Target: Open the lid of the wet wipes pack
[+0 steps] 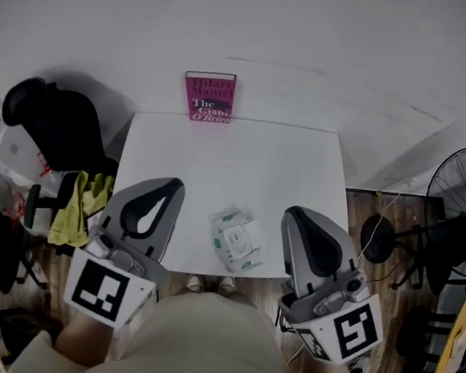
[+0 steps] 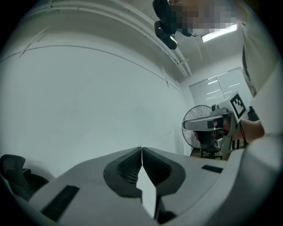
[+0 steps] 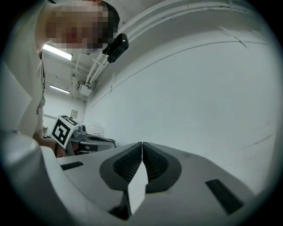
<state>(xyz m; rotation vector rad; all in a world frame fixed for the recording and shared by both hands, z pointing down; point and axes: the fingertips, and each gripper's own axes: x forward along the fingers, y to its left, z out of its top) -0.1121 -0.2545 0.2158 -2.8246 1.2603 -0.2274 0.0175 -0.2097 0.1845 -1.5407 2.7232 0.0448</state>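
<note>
Head view alone shows the wet wipes pack (image 1: 237, 239); gripper views show left tongs (image 2: 141, 151) and right tongs (image 3: 142, 146) pressed together.

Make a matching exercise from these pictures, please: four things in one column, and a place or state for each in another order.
1. wet wipes pack
2. book
3. fan
4. left gripper

A. on the floor, right of the table
B. fingers shut, nothing between them
C. lying near the table's front edge
D. upright at the table's far edge

Pairs: 1-C, 2-D, 3-A, 4-B
</note>
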